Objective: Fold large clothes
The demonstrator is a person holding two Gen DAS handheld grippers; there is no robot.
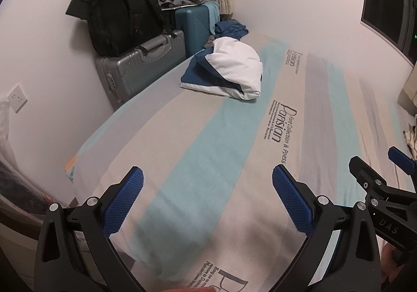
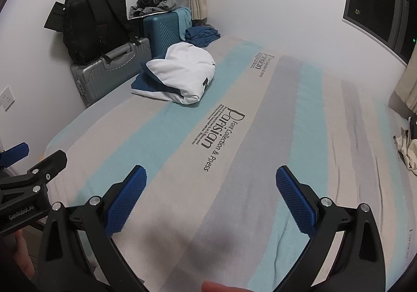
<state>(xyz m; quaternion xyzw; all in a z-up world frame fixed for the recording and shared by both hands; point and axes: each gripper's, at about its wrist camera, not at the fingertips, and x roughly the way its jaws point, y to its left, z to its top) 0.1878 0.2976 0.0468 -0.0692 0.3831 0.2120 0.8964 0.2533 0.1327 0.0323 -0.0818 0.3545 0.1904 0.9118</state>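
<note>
A folded white and navy garment [image 1: 229,70] lies on the far left part of the striped bed sheet [image 1: 208,148]; it also shows in the right wrist view [image 2: 179,75]. My left gripper [image 1: 207,174] is open and empty, held above the near part of the bed, well short of the garment. My right gripper [image 2: 211,174] is open and empty, beside the left one and also above the near bed. The right gripper shows at the right edge of the left wrist view [image 1: 375,174]. The left gripper shows at the left edge of the right wrist view [image 2: 34,161].
A crumpled blue garment [image 2: 202,35] lies at the far bed corner. A grey suitcase [image 1: 140,65] with a black backpack [image 1: 122,10] on top and a teal suitcase [image 1: 194,24] stand along the left wall. Cream fabric [image 2: 409,151] lies at the right bed edge.
</note>
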